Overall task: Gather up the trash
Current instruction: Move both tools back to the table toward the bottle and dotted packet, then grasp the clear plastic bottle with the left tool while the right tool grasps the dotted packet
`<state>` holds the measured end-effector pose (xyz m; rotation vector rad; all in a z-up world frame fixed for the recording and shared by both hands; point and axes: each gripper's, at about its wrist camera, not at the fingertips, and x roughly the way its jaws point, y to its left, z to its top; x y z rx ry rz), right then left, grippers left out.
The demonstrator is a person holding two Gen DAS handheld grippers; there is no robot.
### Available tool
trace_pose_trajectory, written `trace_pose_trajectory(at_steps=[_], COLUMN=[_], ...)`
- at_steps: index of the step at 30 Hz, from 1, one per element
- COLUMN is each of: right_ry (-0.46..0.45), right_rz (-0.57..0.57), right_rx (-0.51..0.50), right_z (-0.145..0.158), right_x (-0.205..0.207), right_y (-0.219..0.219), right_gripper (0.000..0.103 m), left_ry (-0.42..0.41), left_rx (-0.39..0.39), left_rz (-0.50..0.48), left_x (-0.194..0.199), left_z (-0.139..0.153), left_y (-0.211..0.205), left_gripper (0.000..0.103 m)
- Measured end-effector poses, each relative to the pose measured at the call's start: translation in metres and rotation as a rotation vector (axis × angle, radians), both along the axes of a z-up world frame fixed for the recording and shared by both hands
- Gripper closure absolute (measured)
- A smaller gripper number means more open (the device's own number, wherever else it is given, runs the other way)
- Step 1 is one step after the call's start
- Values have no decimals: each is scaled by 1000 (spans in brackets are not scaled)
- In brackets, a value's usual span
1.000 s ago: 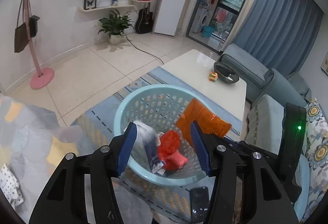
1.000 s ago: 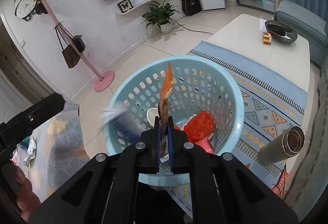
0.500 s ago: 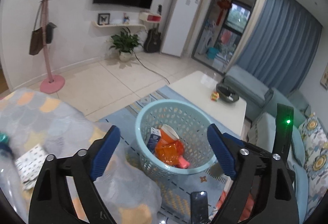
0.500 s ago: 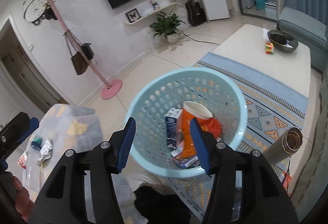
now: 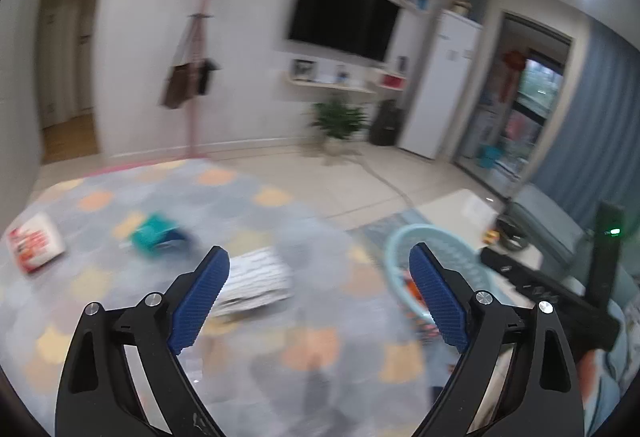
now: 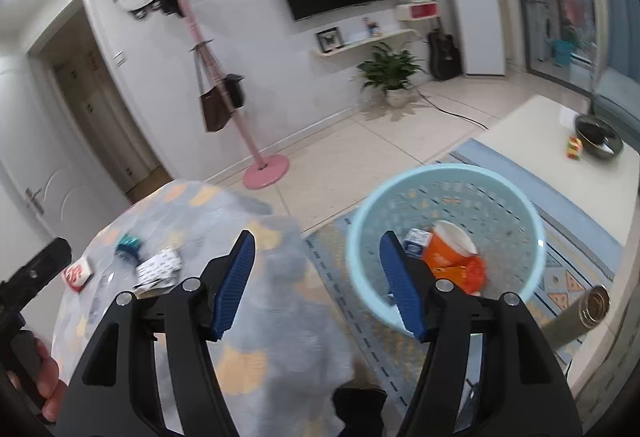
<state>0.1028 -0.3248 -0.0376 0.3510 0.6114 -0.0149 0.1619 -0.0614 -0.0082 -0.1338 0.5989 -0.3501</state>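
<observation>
My left gripper [image 5: 319,264] hangs over the grey cloth-covered table [image 5: 120,317], its jaws opening with nothing between them. Below it lies a white patterned wrapper [image 5: 256,279], with a teal-capped item [image 5: 154,235] and a red-and-white packet [image 5: 36,249] further left; all are blurred. My right gripper [image 6: 317,243] is also opening and empty, between the table [image 6: 248,317] and the light blue basket [image 6: 444,169]. The basket holds an orange cup [image 6: 448,251], a small carton [image 6: 416,239] and an orange wrapper [image 6: 466,273].
A steel flask [image 6: 580,317] lies right of the basket on the patterned rug [image 6: 560,277]. Behind it stands a white coffee table [image 6: 540,133] with a dark bowl [image 6: 598,137] and a cube [image 6: 574,148]. A pink coat rack [image 6: 248,125] stands by the wall.
Both grippers let their trash drop into the basket and opened. They rose and swung left, away from the basket and toward the cloth-covered table.
</observation>
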Motion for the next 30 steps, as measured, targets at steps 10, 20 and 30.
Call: trace_pose_trajectory(at_steps=[10, 20, 30], right_ry=[25, 112, 177], right_rz=[230, 379, 413], right_rx=[-134, -175, -120], right_z=[7, -12, -25], right_x=[27, 54, 72], right_y=[104, 159, 169], right_gripper=[41, 41, 41], left_ry=[201, 309, 325], left_rx=[17, -9, -32], left_rz=[176, 151, 126], left_x=[21, 41, 34], left_z=[-45, -78, -84], left_y=[84, 92, 100], left_gripper=[14, 25, 48])
